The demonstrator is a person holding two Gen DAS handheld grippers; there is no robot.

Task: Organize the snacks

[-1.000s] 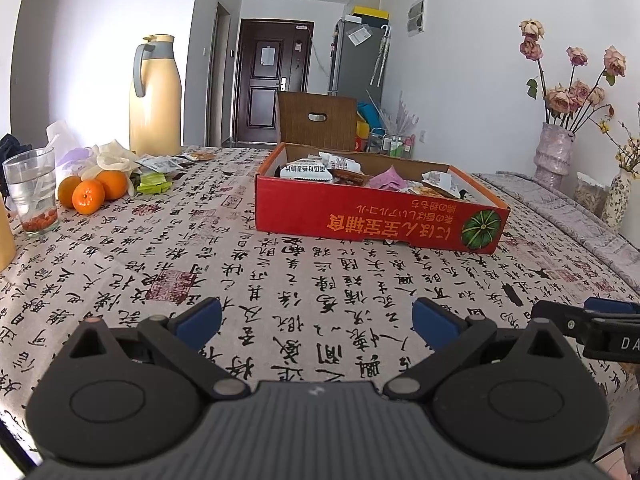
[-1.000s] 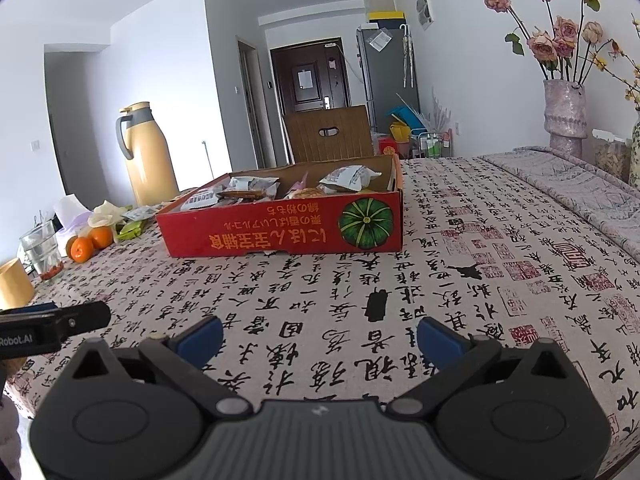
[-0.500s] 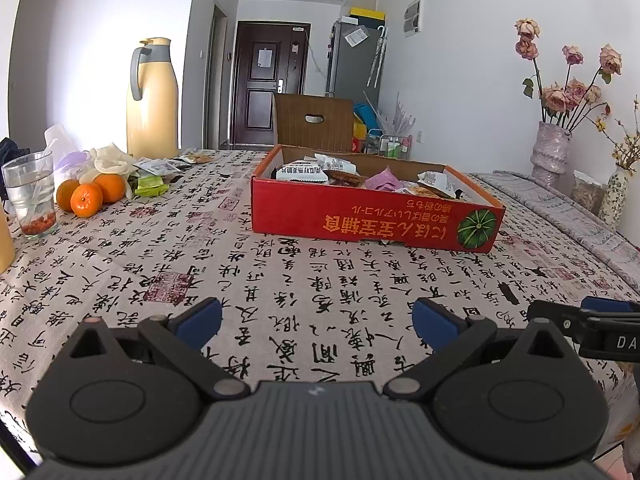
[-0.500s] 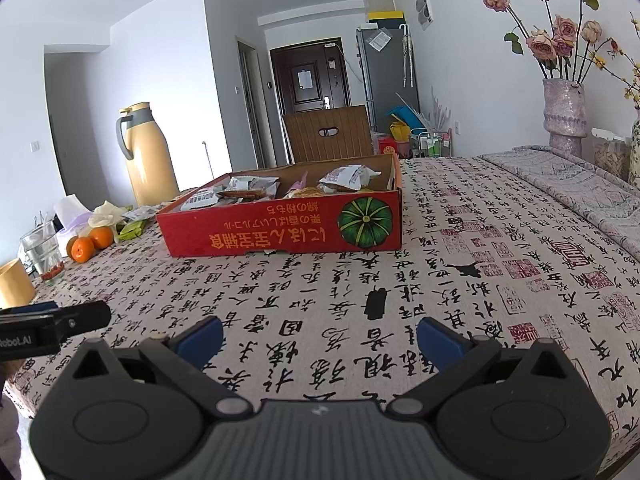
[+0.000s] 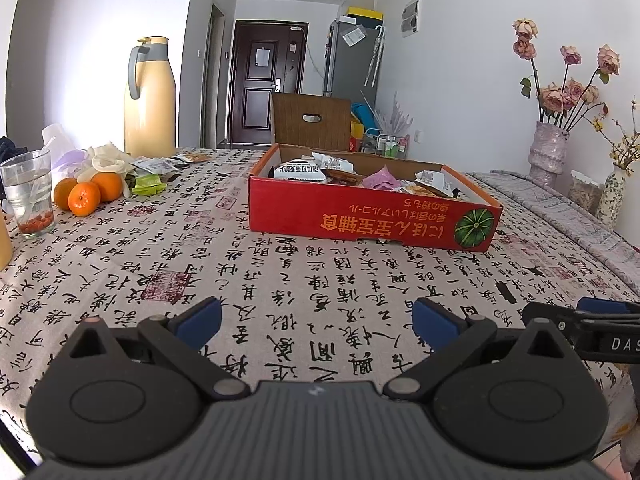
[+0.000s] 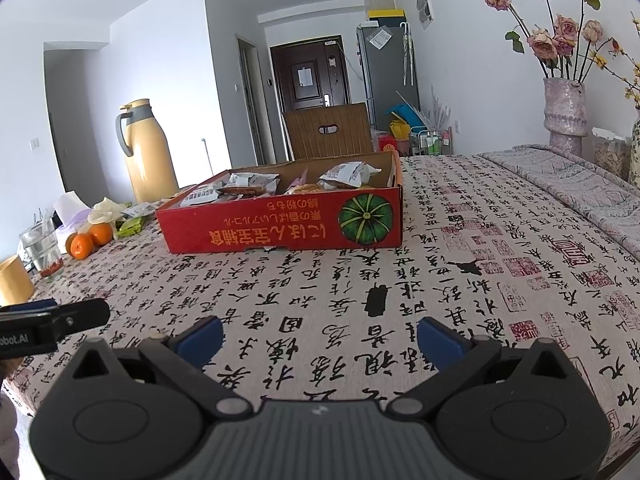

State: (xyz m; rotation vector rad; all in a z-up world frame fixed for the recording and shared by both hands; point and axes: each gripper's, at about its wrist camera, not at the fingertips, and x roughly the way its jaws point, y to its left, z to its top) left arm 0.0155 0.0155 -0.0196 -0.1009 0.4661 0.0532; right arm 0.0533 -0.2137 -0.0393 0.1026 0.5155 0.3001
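A red cardboard box (image 5: 360,220) with a green pumpkin print sits mid-table and holds several snack packets (image 5: 298,171); it also shows in the right wrist view (image 6: 280,228). More loose snack packets (image 5: 154,166) lie at the far left by the thermos. My left gripper (image 5: 316,324) is open and empty, low over the tablecloth well short of the box. My right gripper (image 6: 320,338) is open and empty, also near the table's front edge. Each gripper's finger shows at the side of the other's view.
A yellow thermos (image 5: 149,92), oranges (image 5: 84,198), a glass of water (image 5: 30,192) and a tissue bag stand at the left. A vase with dried roses (image 6: 564,108) and a jar stand at the right. A wooden chair (image 5: 312,122) is behind the table.
The left gripper has drifted slightly, so the box sits a little lower and nearer in its view. The right gripper has barely moved. Both stay open.
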